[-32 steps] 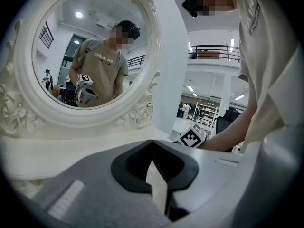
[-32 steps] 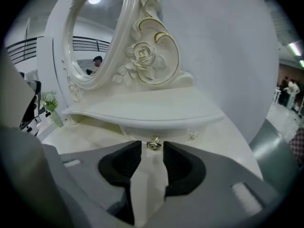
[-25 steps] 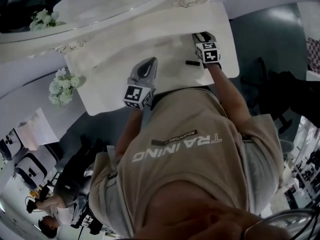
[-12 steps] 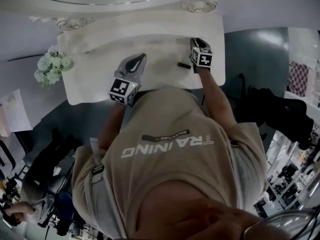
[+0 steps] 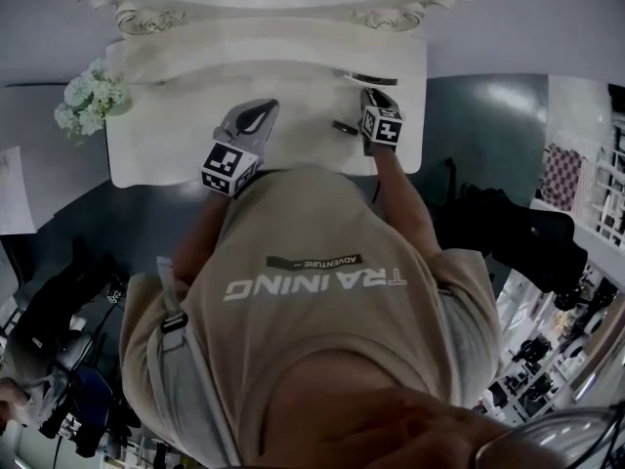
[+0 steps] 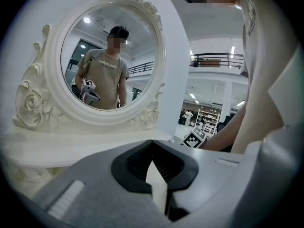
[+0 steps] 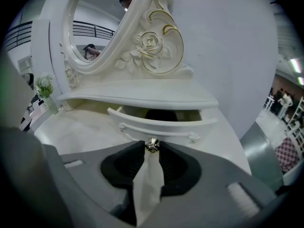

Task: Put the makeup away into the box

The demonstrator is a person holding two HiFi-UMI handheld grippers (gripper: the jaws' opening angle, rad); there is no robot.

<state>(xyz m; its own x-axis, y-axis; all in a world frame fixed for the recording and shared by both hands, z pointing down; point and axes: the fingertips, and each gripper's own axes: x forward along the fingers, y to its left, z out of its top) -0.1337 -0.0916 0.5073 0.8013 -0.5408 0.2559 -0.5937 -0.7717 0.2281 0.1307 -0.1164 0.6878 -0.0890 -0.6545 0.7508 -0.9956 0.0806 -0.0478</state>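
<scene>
With our right gripper [image 7: 151,148] just clenched on the knob [image 7: 151,144] of the part-open drawer [image 7: 161,126], left gripper [image 6: 152,142] closed on nothing, and the makeup stick [image 5: 344,126] lying before that drawer, a skewed pull could slip our jaws off.

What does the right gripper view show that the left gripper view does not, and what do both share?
Only the right gripper view: the white part-open drawer and its small metal knob between the jaws of the right gripper, which have just been closing on it. Only the left gripper view: that gripper's black-and-white marker cube and the person's bare forearm. Both: the white carved mirror frame and white dressing table.
</scene>
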